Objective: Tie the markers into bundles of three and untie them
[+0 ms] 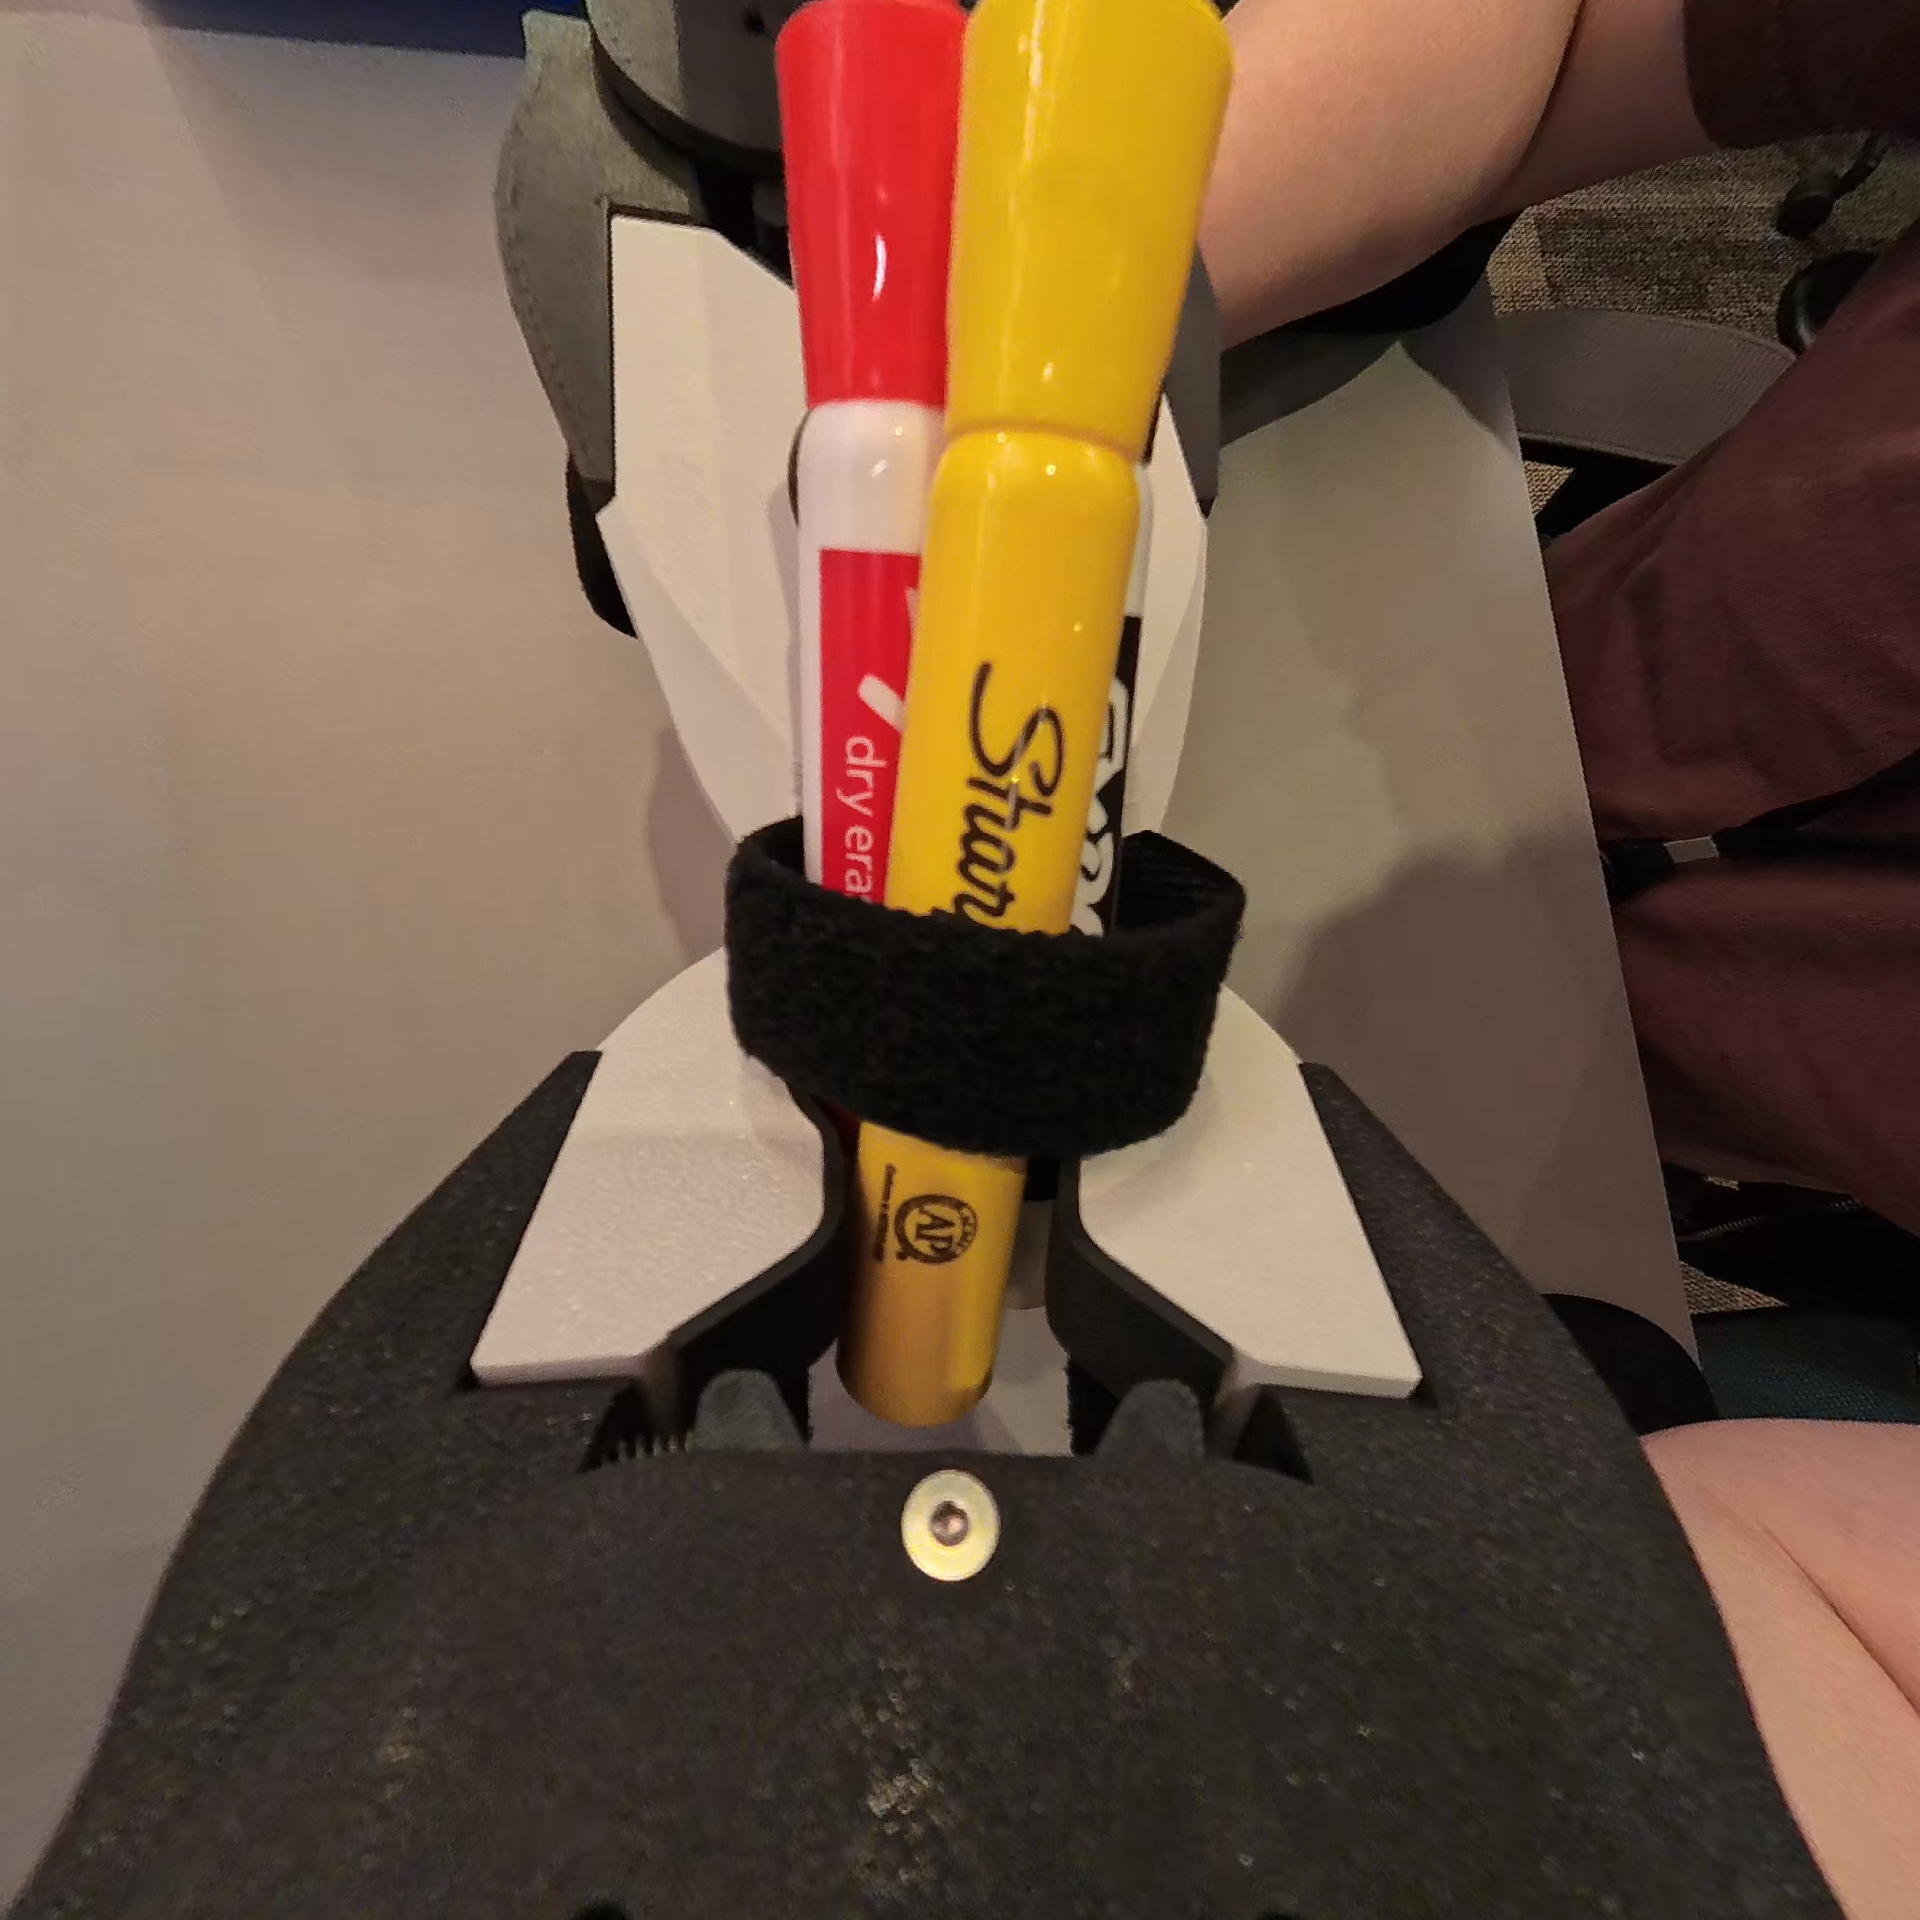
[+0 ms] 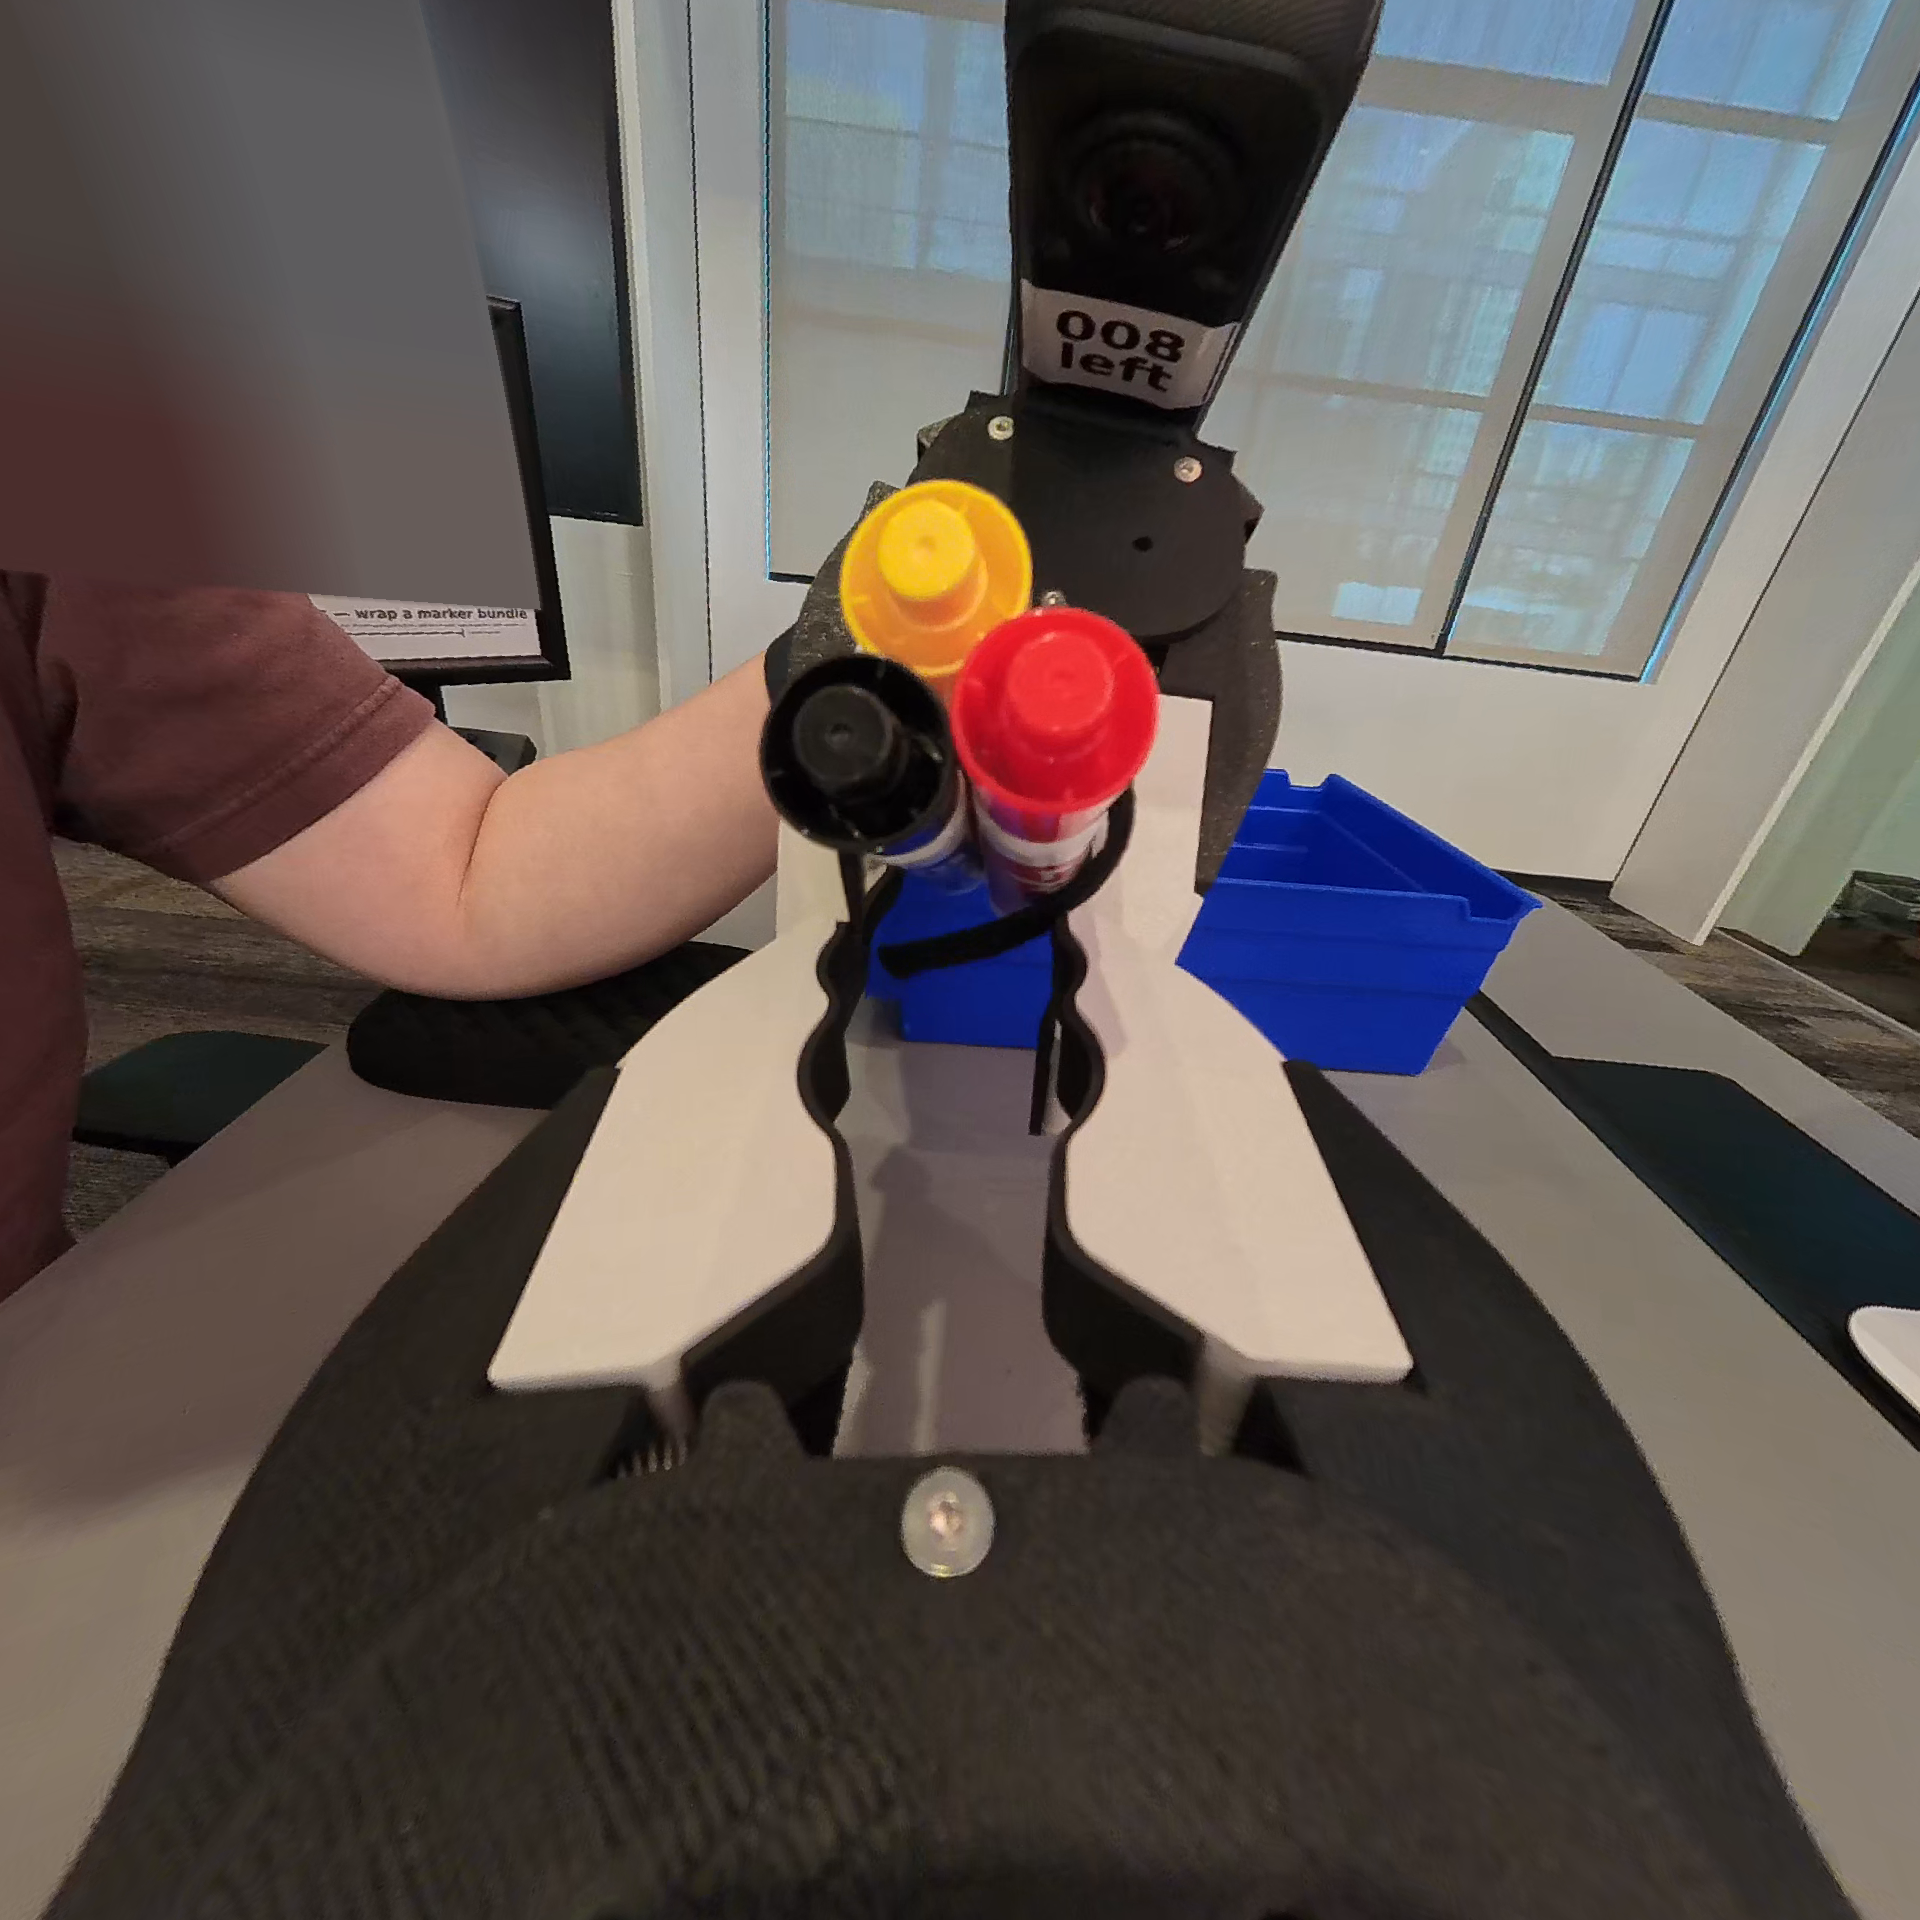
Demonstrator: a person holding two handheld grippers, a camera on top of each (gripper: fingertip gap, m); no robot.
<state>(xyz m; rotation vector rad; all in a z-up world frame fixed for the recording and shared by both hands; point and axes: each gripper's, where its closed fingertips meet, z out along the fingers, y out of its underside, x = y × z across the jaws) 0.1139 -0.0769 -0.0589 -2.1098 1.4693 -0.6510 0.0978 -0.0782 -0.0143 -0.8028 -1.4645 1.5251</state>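
Observation:
My left gripper [image 1: 940,1195] is shut on the lower ends of three markers, held upright: a yellow one [image 1: 1039,520], a red one [image 1: 873,260] and a black one [image 1: 1117,707], mostly hidden behind the yellow. A black hook-and-loop strap [image 1: 977,1018] rings them just above the fingertips. In the right wrist view the cap ends point at me: yellow [image 2: 930,561], red [image 2: 1055,696], black [image 2: 852,758]. My right gripper [image 2: 954,966] is open just below the bundle. The strap's loose tail [image 2: 966,940] hangs between its white fingers [image 2: 717,1143].
A blue plastic bin [image 2: 1351,935] stands on the grey table [image 2: 260,1247] behind the bundle. A person's forearm [image 2: 520,831] reaches in from the left. A monitor [image 2: 520,468] stands at the back left. A black mat [image 2: 1714,1164] lies at the right. Only a small space, under 4 cm, lies between the two pairs of fingers.

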